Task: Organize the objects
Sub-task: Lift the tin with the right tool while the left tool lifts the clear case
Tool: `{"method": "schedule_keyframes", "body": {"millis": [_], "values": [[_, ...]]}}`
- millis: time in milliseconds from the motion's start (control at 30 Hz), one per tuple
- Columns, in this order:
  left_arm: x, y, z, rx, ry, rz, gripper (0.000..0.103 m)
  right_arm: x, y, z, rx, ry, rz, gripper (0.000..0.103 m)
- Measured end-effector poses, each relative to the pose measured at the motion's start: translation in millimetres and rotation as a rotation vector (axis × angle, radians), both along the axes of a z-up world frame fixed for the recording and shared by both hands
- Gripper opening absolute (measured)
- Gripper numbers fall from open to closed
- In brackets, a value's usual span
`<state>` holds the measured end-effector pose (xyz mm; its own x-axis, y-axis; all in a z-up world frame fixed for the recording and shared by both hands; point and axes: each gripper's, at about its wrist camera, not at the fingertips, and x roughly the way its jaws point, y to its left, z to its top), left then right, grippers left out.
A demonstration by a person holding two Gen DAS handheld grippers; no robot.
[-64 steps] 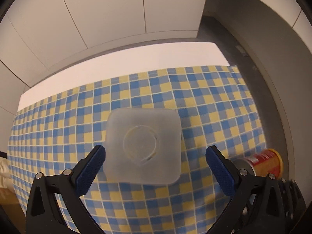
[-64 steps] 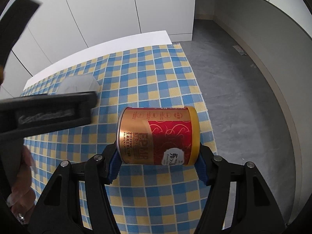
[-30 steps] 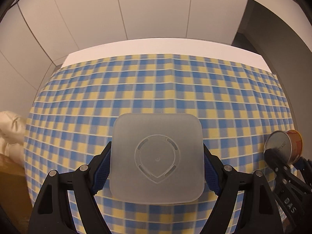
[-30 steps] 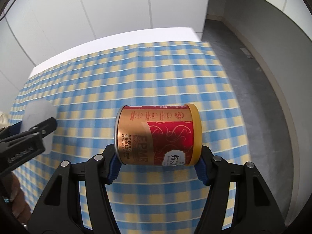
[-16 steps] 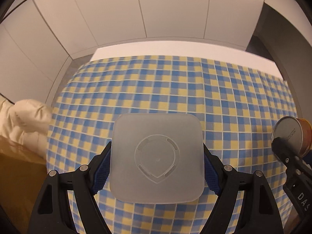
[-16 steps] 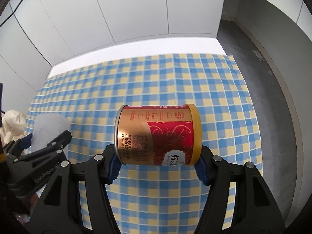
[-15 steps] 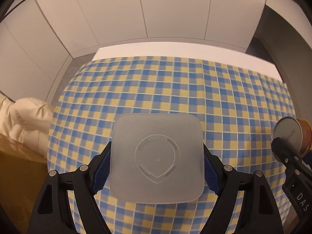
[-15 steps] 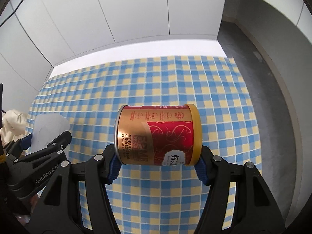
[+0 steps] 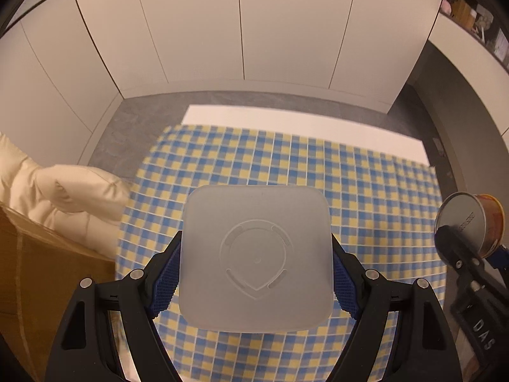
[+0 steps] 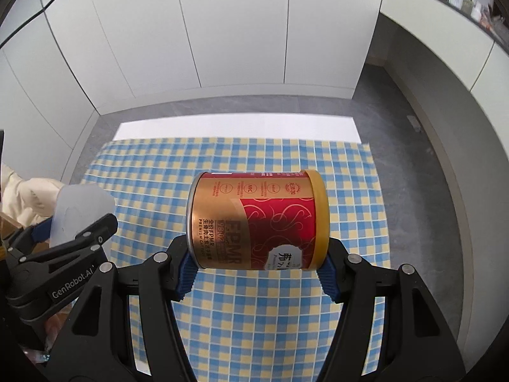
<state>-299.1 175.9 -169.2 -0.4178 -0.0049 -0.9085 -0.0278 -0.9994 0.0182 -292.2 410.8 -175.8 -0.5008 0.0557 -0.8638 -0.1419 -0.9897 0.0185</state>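
My left gripper (image 9: 256, 278) is shut on a frosted white square plastic container (image 9: 256, 258), held well above the table with its flat embossed bottom facing the camera. My right gripper (image 10: 256, 270) is shut on a gold and red can (image 10: 257, 219) with a yellow lid, lying sideways between the blue pads. In the left wrist view the can (image 9: 470, 222) shows at the right edge, silver end towards me. In the right wrist view the container (image 10: 79, 215) shows at the left, in the other gripper.
Below lies a table under a blue and yellow checked cloth (image 10: 222, 165), with a bare white strip (image 9: 302, 124) at its far edge. A cream padded jacket (image 9: 63, 197) and a brown cardboard box (image 9: 38, 270) sit at the left. Grey floor (image 10: 413, 165) and white cabinet panels surround it.
Both grippers have risen with their loads, so the table looks smaller and farther below. More floor, wall and the cream jacket have come into view. Neither grip has changed.
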Motion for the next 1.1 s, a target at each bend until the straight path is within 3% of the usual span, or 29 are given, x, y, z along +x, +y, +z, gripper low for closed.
{"method": "schedule_keyframes", "body": {"millis": [733,867,1100], "values": [[39,-1,178,-0.005,0.162,-0.017,0.081,53,-31,190,0.036,0.176,0.029,0.064],[51,-2,204,0.001,0.184,-0.022,0.081,67,-36,213,0.039,0.197,0.03,0.064],[69,-6,224,0.007,0.218,-0.013,0.081,86,-45,236,0.04,0.23,0.044,0.064]]}}
